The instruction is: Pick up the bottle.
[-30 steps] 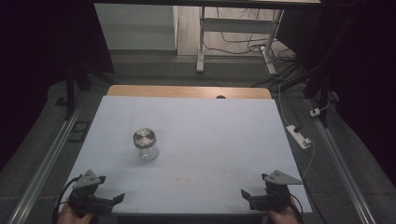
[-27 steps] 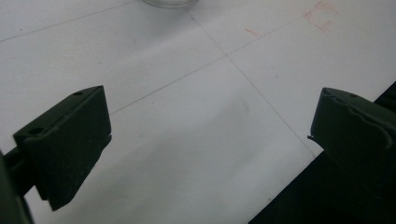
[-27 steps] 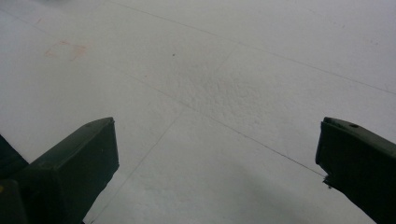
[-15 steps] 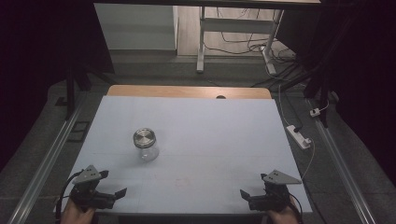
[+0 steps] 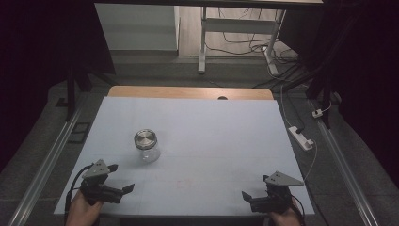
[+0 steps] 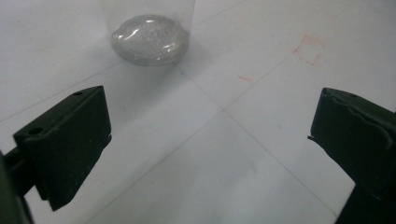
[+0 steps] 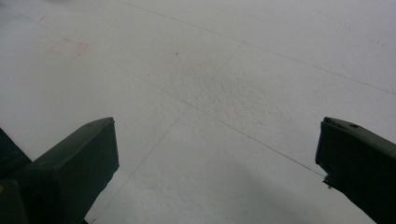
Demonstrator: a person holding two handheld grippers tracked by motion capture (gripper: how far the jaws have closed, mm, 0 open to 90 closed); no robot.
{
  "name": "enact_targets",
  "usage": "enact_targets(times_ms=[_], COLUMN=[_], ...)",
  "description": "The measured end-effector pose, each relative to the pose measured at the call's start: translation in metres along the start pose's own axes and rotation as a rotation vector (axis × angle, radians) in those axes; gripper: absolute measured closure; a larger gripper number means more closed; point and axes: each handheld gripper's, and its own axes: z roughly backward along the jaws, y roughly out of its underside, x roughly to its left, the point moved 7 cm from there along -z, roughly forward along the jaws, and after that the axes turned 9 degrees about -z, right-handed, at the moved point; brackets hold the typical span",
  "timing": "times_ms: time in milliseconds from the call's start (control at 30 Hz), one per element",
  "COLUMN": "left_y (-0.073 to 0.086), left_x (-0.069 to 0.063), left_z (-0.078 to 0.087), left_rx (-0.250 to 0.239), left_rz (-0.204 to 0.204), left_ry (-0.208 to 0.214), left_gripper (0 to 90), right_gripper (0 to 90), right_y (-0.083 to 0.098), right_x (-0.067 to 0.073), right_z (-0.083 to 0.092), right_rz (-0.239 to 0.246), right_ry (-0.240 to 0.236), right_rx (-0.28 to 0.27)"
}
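Note:
A clear glass jar (image 5: 147, 145) with a metal lid stands upright on the white table (image 5: 211, 127), left of centre. Its base (image 6: 152, 37) appears at the top of the left gripper view, ahead of the jaws. My left gripper (image 5: 121, 178) is near the front left edge, a short way in front of the jar and apart from it, open (image 6: 210, 135) with nothing between its jaws. My right gripper (image 5: 248, 200) sits at the front right edge, also open (image 7: 217, 154) over bare table.
Faint red pencil marks (image 6: 308, 49) lie on the table right of the jar, and again (image 7: 70, 48) ahead of the right gripper. A wooden strip (image 5: 188, 92) runs along the far edge. A white power strip (image 5: 301, 137) lies on the floor at the right.
My left gripper has moved a little forward and to the right, toward the jar. The right gripper has hardly moved, and the jar stays put.

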Motion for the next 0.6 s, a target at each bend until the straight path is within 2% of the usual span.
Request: enact_targets(times_ms=[267,333,500,600], left_y=[-0.007,-0.009,-0.016,-0.021], left_x=[0.009,0.011,0.017,0.023], left_z=[-0.013,-0.016,-0.024,-0.029], left_rx=[-0.022,-0.013,-0.005,-0.01], left_rz=[0.018,0.022,0.014,0.024], left_ry=[0.013,0.018,0.004,-0.009], left_gripper=[0.0,0.0,0.0,0.0], right_gripper=[0.0,0.0,0.0,0.0], right_y=[0.0,0.0,0.0,0.0], right_x=[0.0,0.0,0.0,0.0], right_z=[0.0,0.0,-0.001,0.0], right_rz=[0.001,0.002,0.002,0.002], right_ry=[0.001,0.002,0.001,0.001], right_rx=[0.002,0.002,0.005,0.005])
